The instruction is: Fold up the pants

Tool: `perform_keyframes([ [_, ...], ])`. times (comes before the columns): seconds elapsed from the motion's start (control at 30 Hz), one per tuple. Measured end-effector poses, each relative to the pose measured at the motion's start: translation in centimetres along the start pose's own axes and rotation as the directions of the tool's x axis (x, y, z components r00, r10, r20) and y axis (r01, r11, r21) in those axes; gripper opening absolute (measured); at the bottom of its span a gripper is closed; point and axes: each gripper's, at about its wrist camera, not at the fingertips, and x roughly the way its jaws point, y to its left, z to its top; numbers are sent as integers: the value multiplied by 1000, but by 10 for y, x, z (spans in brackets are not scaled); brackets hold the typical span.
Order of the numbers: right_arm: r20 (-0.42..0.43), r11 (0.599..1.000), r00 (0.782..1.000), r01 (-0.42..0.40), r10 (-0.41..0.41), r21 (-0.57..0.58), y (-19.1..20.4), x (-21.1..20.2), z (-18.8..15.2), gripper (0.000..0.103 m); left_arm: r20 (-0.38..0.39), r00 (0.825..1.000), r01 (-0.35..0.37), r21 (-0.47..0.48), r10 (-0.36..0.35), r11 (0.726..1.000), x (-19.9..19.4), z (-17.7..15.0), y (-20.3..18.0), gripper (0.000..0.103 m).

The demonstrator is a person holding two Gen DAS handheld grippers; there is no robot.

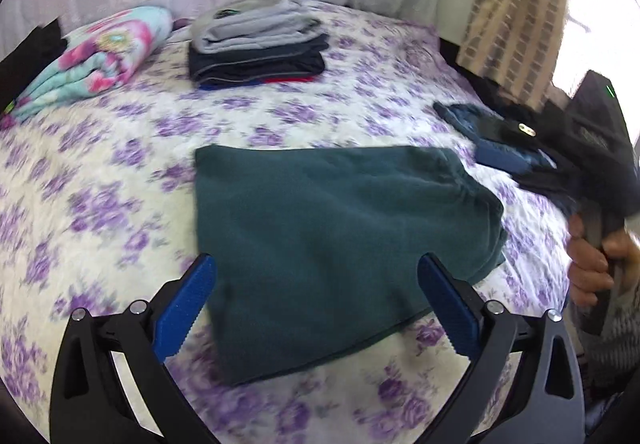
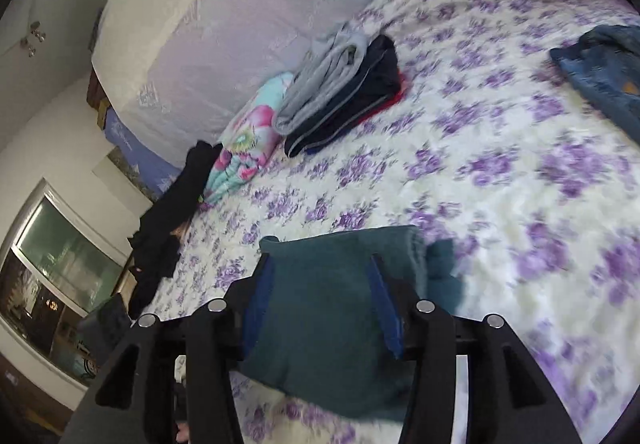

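Dark teal pants [image 1: 332,240] lie folded into a rough rectangle on the floral bedspread [image 1: 100,184]. My left gripper [image 1: 316,304] hovers over their near edge, open, blue pads [image 1: 188,304] wide apart and empty. In the right wrist view the same pants [image 2: 332,308] lie under my right gripper [image 2: 320,308], which is open with its blue pads [image 2: 386,308] spread over the cloth. The right gripper's body, held by a hand [image 1: 592,264], shows at the right edge of the left wrist view.
A stack of folded grey and dark clothes [image 1: 256,40] sits at the back of the bed, beside a folded flowery blanket [image 1: 96,56]. Jeans and dark garments [image 1: 504,140] lie at the right. Black cloth [image 2: 168,220] hangs off the left edge. A white headboard cover [image 2: 248,24] stands behind.
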Motion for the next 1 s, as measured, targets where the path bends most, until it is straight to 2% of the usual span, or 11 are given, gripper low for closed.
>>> perform_keyframes([
  [0.13, -49, 997, 997, 55, -52, 55, -23, 34, 0, 44, -125, 989, -71, 59, 78, 996, 39, -12, -5, 98],
  [0.17, -53, 996, 998, 48, -44, 73, -34, 36, 0, 38, -131, 989, -67, 57, 74, 996, 42, -16, -2, 99],
  [0.23, -59, 993, 998, 40, -33, 115, -47, 36, -1, 17, -121, 991, -55, 47, 61, 997, 38, -18, 3, 99],
  [0.27, -62, 990, 998, 31, -23, 135, -50, 34, -1, 16, -124, 990, -60, 49, 65, 997, 36, -18, 4, 99],
  [0.33, -54, 991, 999, 11, -3, 130, -45, 20, 0, 30, -113, 989, -87, 47, 92, 995, 26, -17, 9, 98],
  [0.37, -30, 995, 999, 15, -12, 96, -37, 8, 1, 42, -99, 991, -91, 34, 94, 995, 18, -15, 15, 98],
  [0.4, -5, 997, 1000, 22, -22, 70, -33, -4, 1, 67, -85, 993, -85, 14, 86, 996, 8, -13, 22, 98],
  [0.43, 30, 998, 999, 33, -34, 46, -30, -17, 2, 76, -78, 994, -82, -1, 81, 997, 3, -11, 27, 98],
  [0.6, 38, 996, 999, 18, -21, 90, -46, -48, -1, 76, -91, 995, -58, -200, 40, 978, -8, -7, 83, 98],
  [0.73, -5, 986, 1000, 12, -12, 165, -65, -41, -21, 76, -94, 993, 39, -342, -76, 939, 2, -9, 105, 98],
  [1.0, -65, 967, 995, -56, 74, 247, -74, -24, -46, 77, -142, 970, 142, -328, -197, 934, 26, -8, 93, 98],
])
